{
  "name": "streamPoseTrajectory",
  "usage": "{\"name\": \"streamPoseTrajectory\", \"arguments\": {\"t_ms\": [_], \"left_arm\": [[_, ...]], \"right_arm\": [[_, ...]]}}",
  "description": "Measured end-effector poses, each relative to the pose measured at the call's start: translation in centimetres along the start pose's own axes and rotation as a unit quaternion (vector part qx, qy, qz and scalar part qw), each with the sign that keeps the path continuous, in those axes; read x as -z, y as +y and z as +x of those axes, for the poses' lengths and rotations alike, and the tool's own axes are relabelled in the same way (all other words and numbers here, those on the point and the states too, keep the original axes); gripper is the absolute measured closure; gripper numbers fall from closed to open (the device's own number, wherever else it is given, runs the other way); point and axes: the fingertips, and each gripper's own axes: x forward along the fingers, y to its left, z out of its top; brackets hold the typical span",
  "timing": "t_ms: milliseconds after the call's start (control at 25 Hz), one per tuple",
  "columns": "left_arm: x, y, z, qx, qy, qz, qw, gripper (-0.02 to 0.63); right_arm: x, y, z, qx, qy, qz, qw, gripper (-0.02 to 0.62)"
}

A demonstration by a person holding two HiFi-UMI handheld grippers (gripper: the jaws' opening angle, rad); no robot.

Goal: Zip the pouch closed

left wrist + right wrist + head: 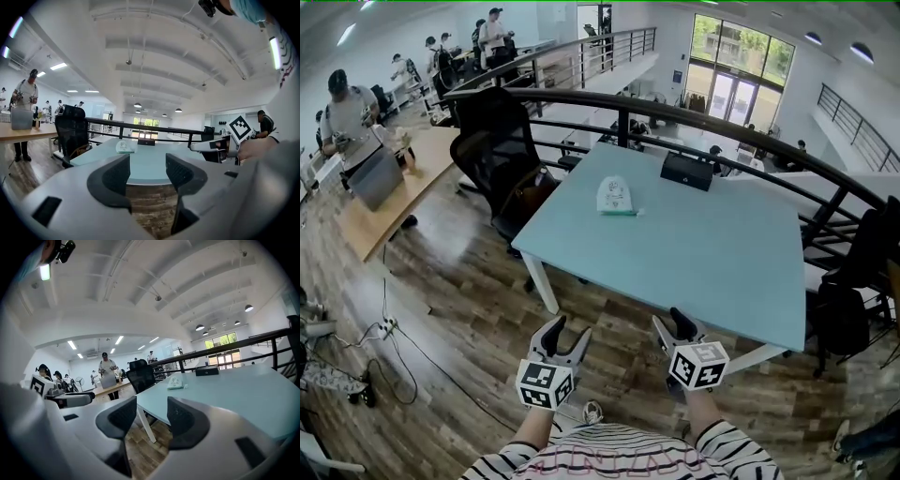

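A small white pouch (616, 196) with green print lies on the far left part of the pale blue table (694, 253). It shows small and distant in the left gripper view (124, 147) and in the right gripper view (176, 382). My left gripper (569, 330) and right gripper (670, 321) hover side by side over the wooden floor, short of the table's near edge and far from the pouch. Both are open with nothing between their jaws, as the left gripper (147, 171) and right gripper (152, 416) show in their own views.
A black box (686, 171) sits at the table's far edge. A black office chair (492, 155) stands at the table's left side. A dark railing (741, 122) curves behind the table. A wooden desk (394, 197) with people stands further left.
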Motion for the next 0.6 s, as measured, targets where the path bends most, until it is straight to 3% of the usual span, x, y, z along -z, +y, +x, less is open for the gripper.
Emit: {"name": "streamPoseTrajectory", "arguments": {"t_ms": [280,600], "left_arm": [[-1.7,7.2,1.5,0.008,0.000,0.011,0.9999,0.387],[-1.9,10.5,4.7,0.019,0.010,0.010,0.9997,0.387]], "right_arm": [[-1.4,1.3,6.2,0.024,-0.010,0.020,0.999,0.382],[-1.7,0.4,10.1,0.042,-0.002,0.030,0.999,0.387]]}}
